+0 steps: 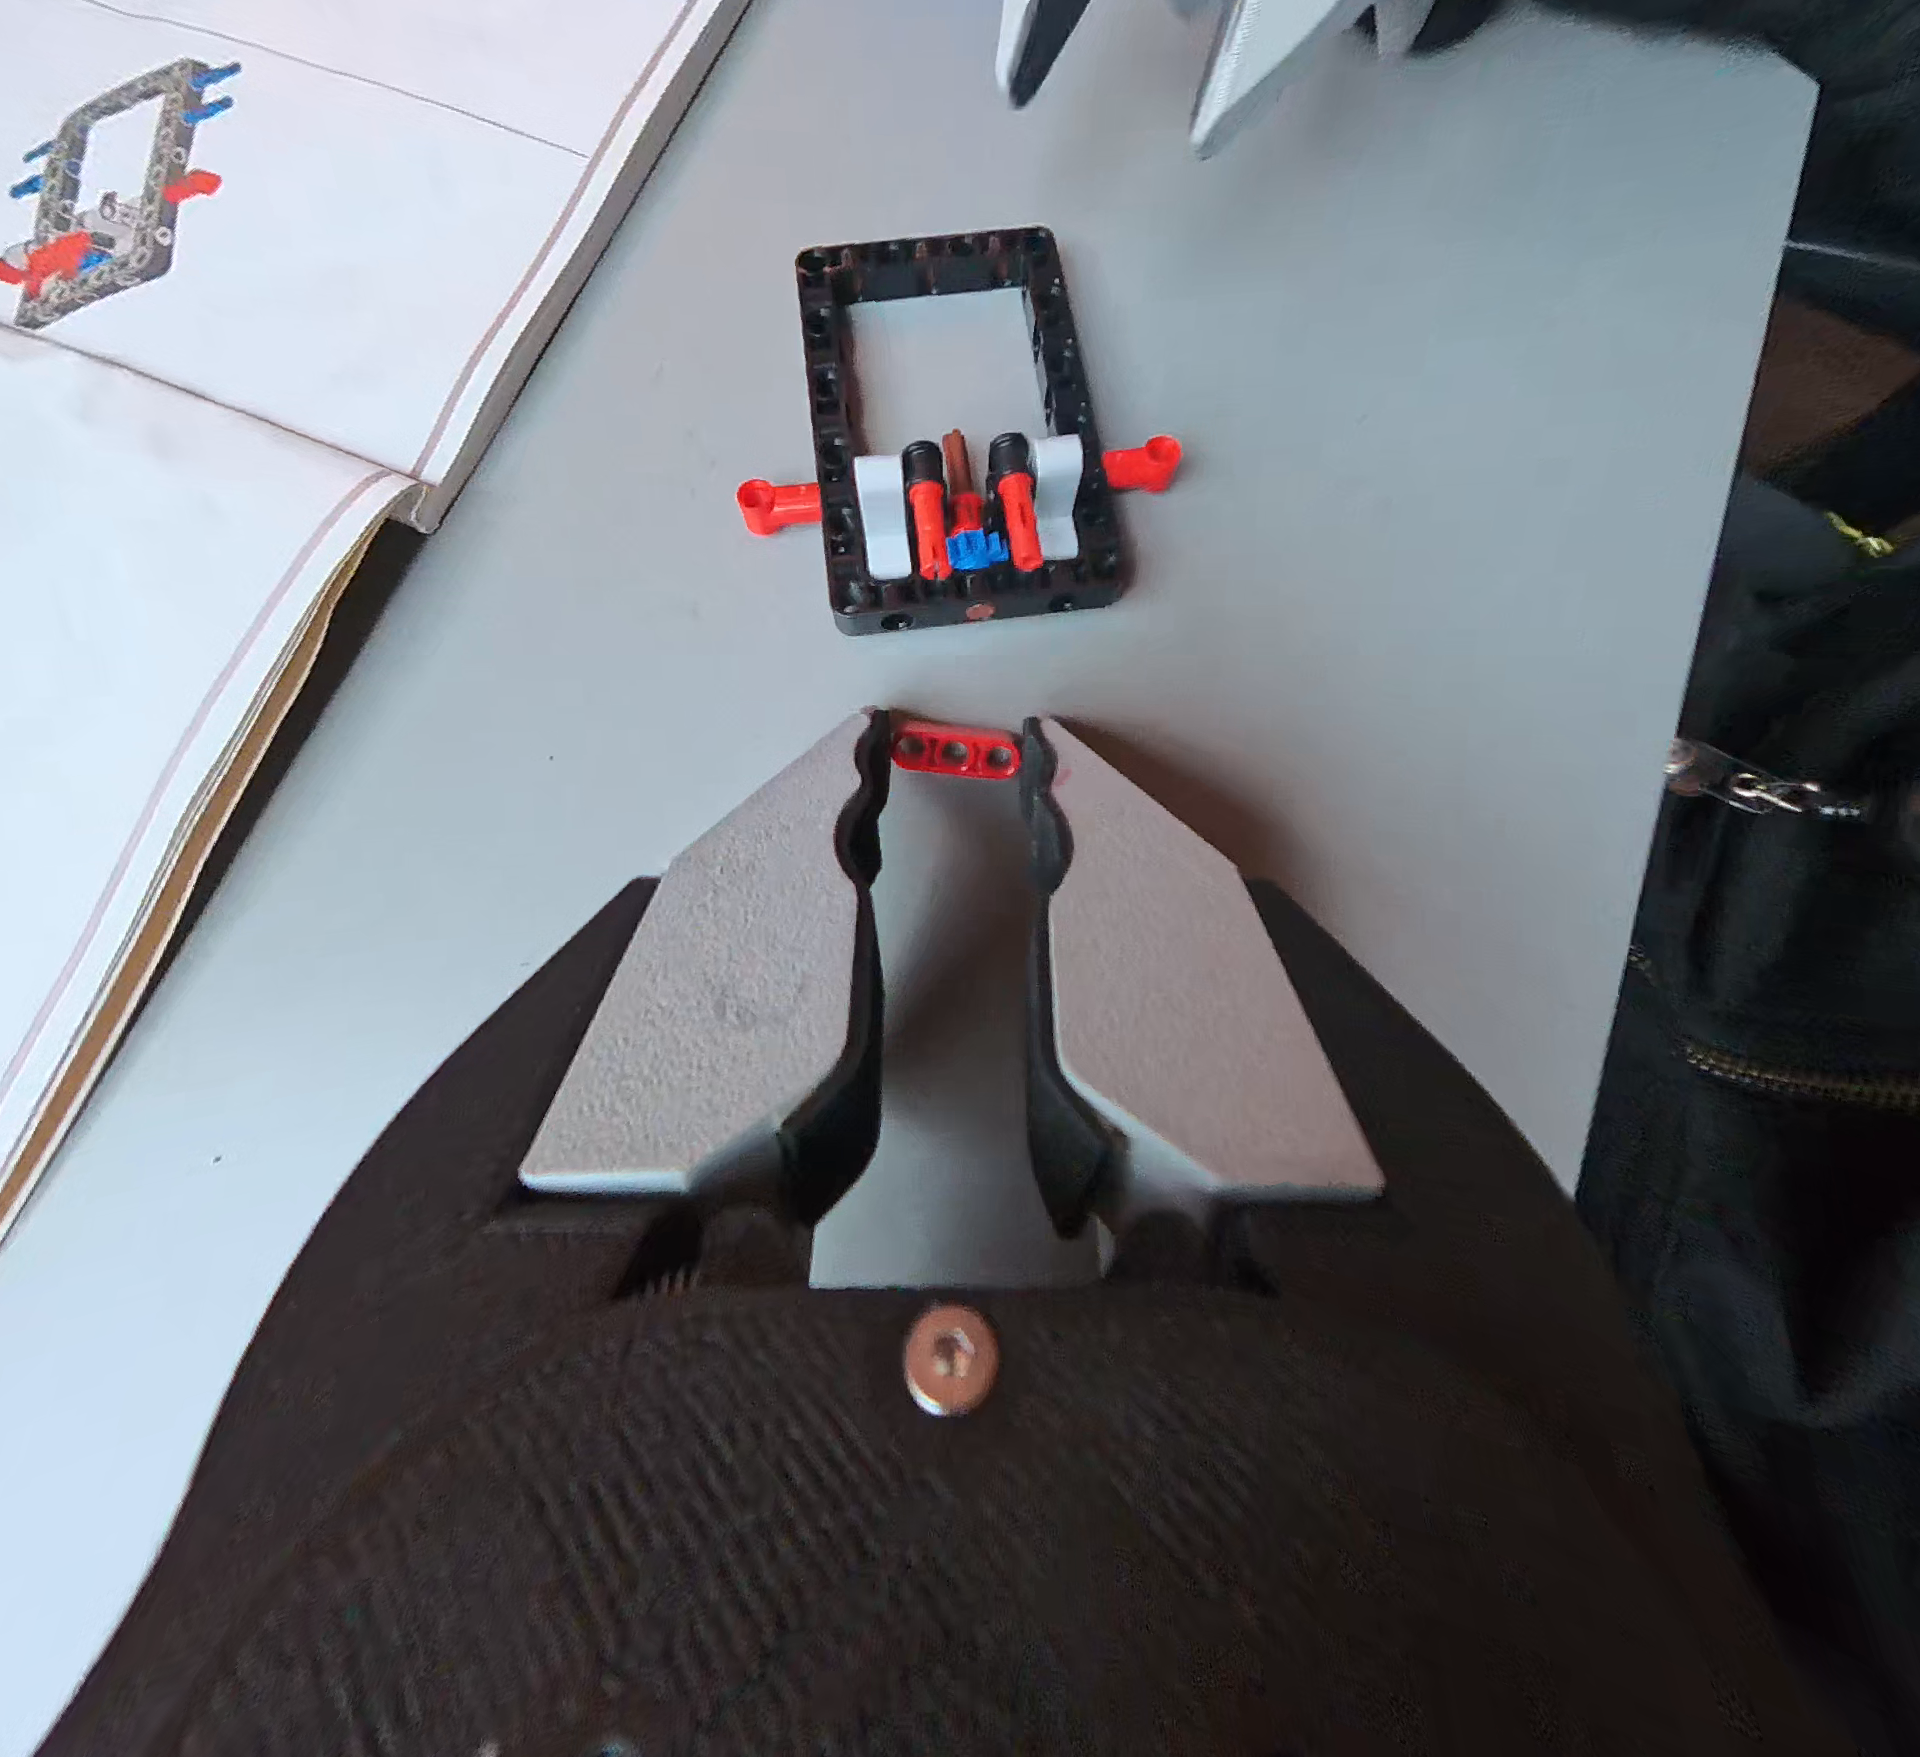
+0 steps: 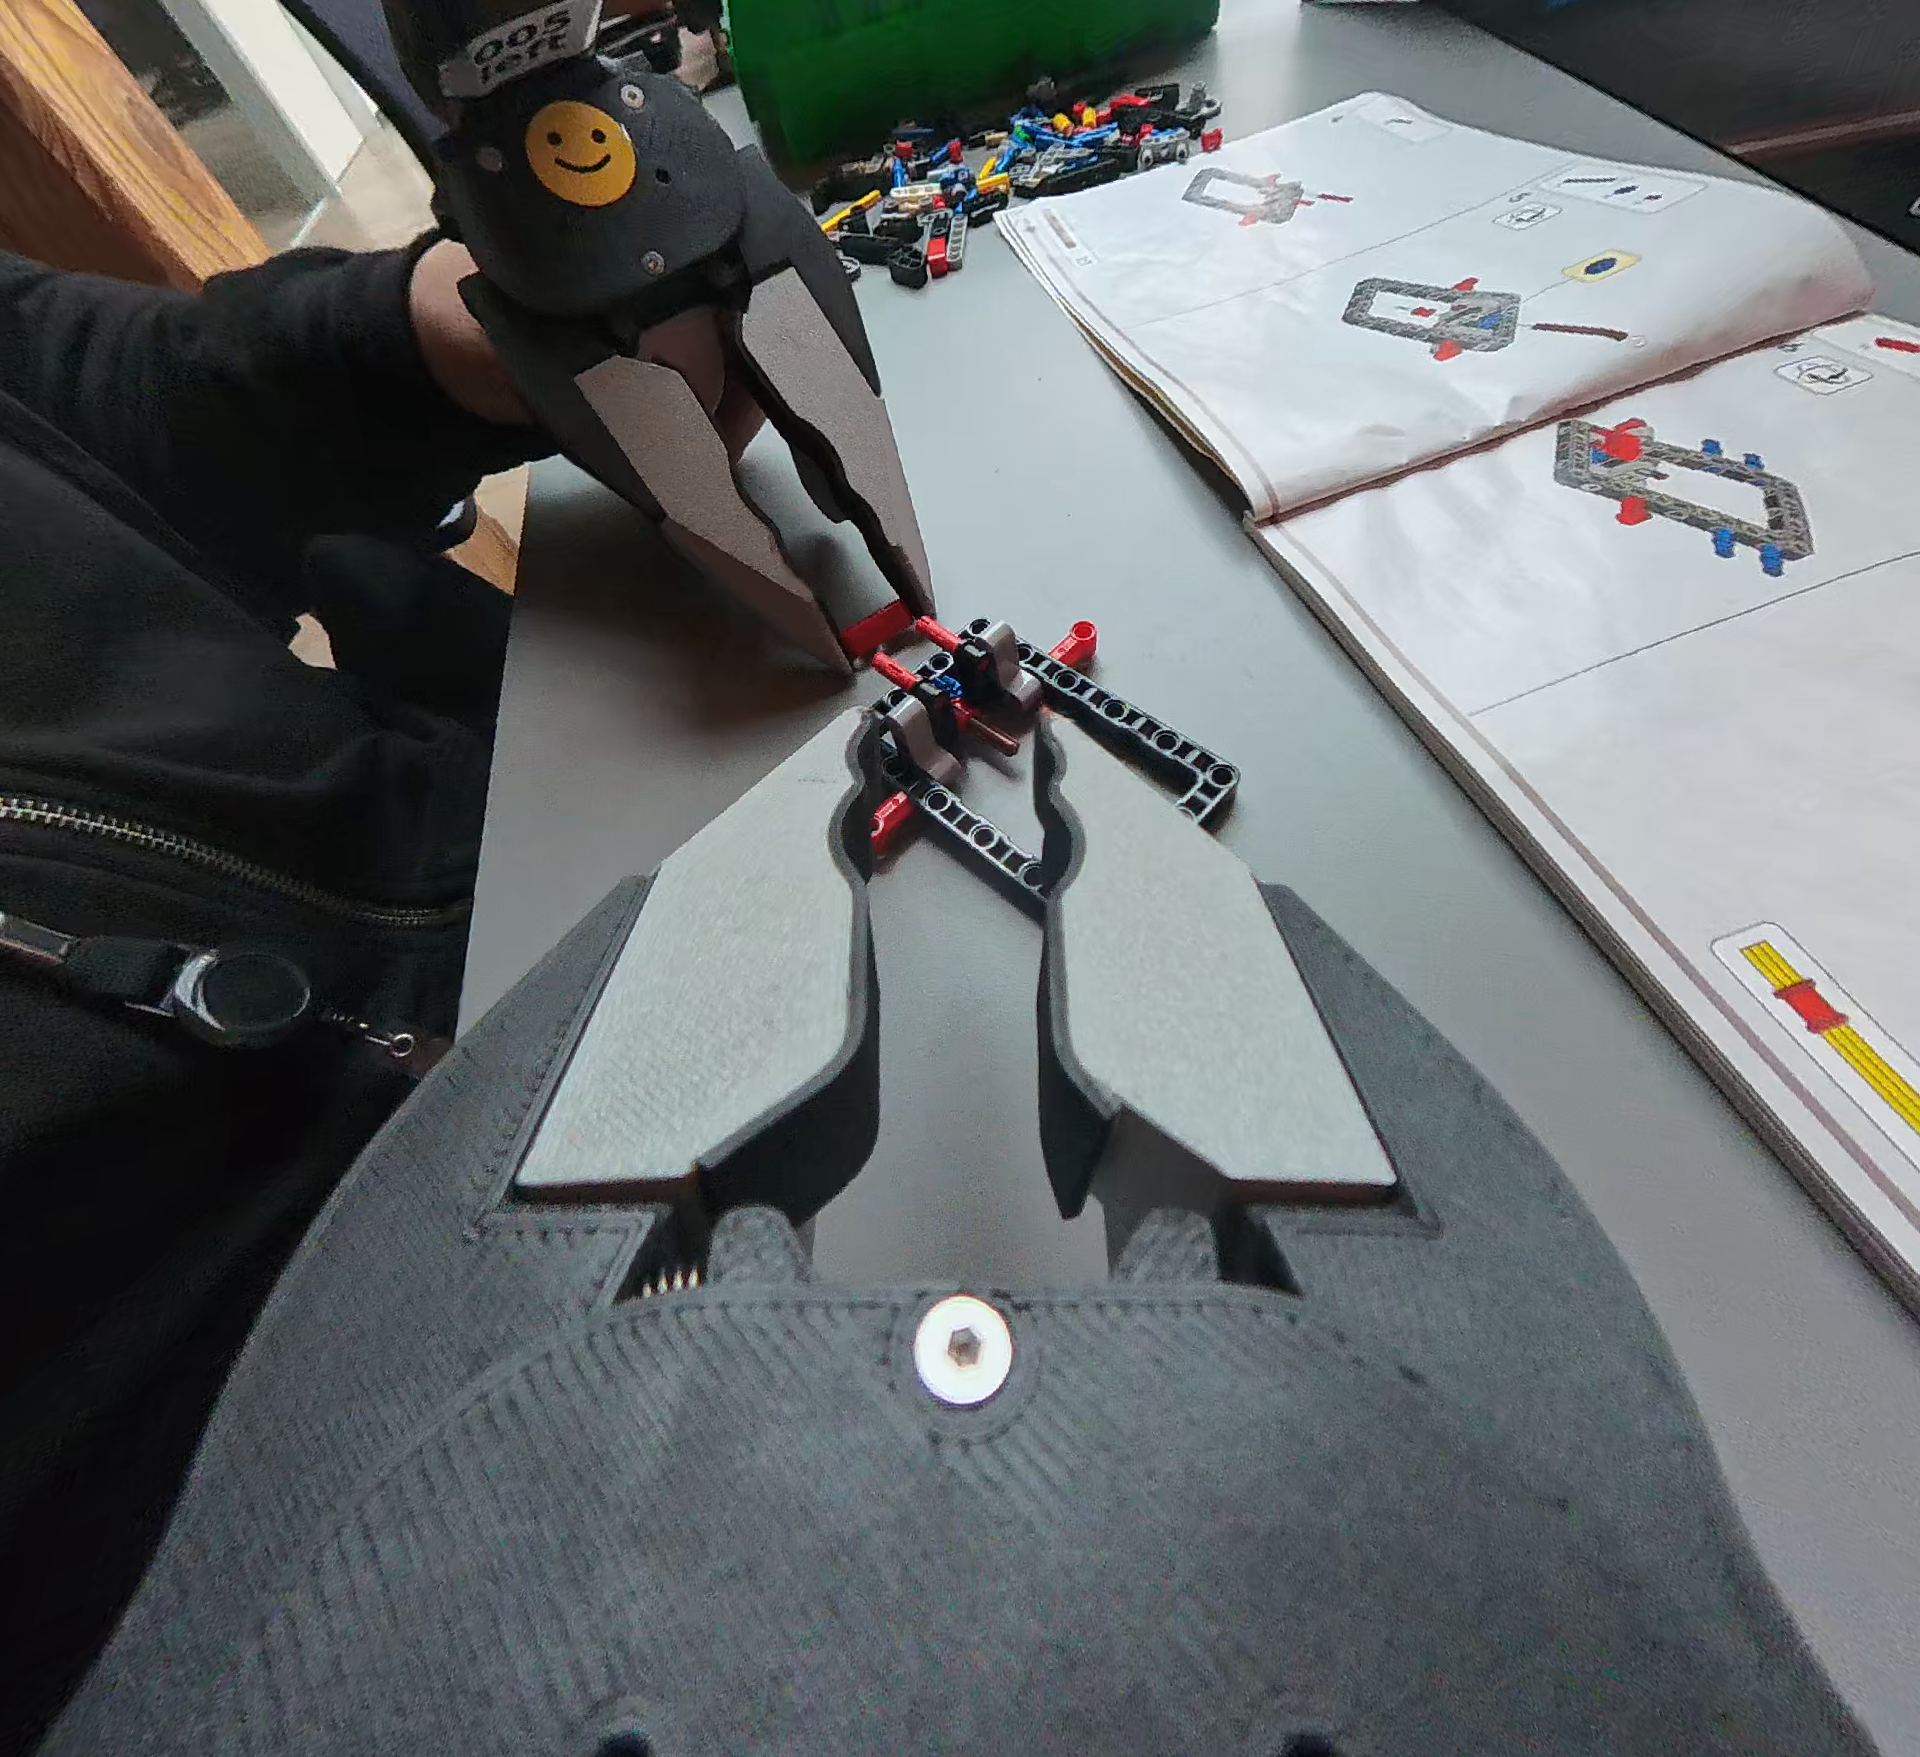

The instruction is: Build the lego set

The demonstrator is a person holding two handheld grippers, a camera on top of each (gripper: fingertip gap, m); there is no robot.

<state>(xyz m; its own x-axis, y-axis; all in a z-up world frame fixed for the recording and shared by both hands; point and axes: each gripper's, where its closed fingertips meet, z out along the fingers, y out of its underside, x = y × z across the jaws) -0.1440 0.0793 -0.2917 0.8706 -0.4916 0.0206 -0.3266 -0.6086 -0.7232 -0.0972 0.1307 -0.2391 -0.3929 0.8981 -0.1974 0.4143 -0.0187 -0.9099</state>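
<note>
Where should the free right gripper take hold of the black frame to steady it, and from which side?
Judging by its pose, grip the empty far end of the black frame across its long side rails, coming from above. It lies flat on the table; red pins stick out sideways near the crowded end. The right gripper hangs open there; the left gripper holds a red beam.

A black rectangular Technic frame [image 1: 951, 429] lies flat on the grey table [image 1: 1403, 564]. Inside its near end sit two light-grey brackets [image 1: 881, 518], two red pins with black bushes [image 1: 925, 502], a brown axle [image 1: 961, 481] and a small blue gear [image 1: 977, 552]. Red connector pins [image 1: 774, 504] jut from both long sides. Just before the frame's near end, a short red three-hole beam [image 1: 954, 753] is pinched endwise, level.
</note>
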